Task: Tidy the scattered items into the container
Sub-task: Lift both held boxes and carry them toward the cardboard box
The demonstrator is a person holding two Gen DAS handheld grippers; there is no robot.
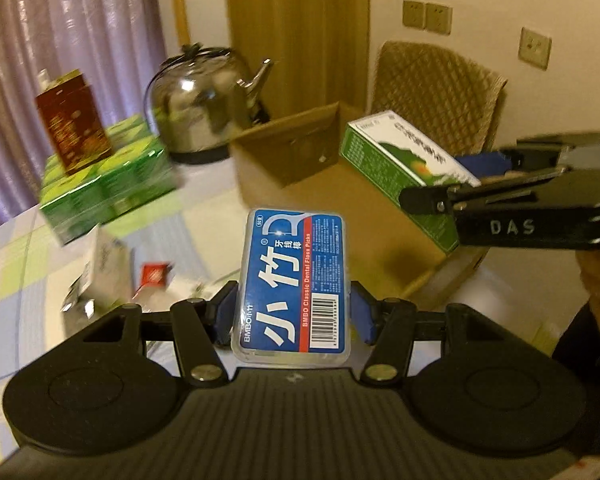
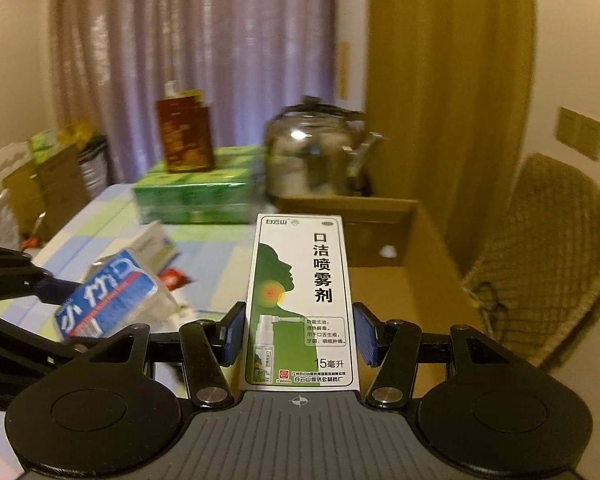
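Note:
My left gripper (image 1: 294, 314) is shut on a blue dental floss pick box (image 1: 294, 280), held above the table. In the right wrist view that floss box (image 2: 108, 296) shows at the left, carried by the left gripper (image 2: 66, 304). My right gripper (image 2: 300, 334) is shut on a white-and-green mouth spray box (image 2: 302, 304). From the left wrist view the spray box (image 1: 404, 164) hangs over the open cardboard box (image 1: 332, 196), with the right gripper (image 1: 466, 178) on its right end. The cardboard box (image 2: 384, 280) lies ahead and to the right.
A steel kettle (image 1: 204, 104) stands behind the cardboard box. A stack of green packs (image 1: 108, 184) carries a dark red carton (image 1: 74, 120). A white box (image 1: 104, 268) and a red-white sachet (image 1: 152, 276) lie on the checked tablecloth (image 1: 28, 264). A padded chair (image 2: 548, 256) is at the right.

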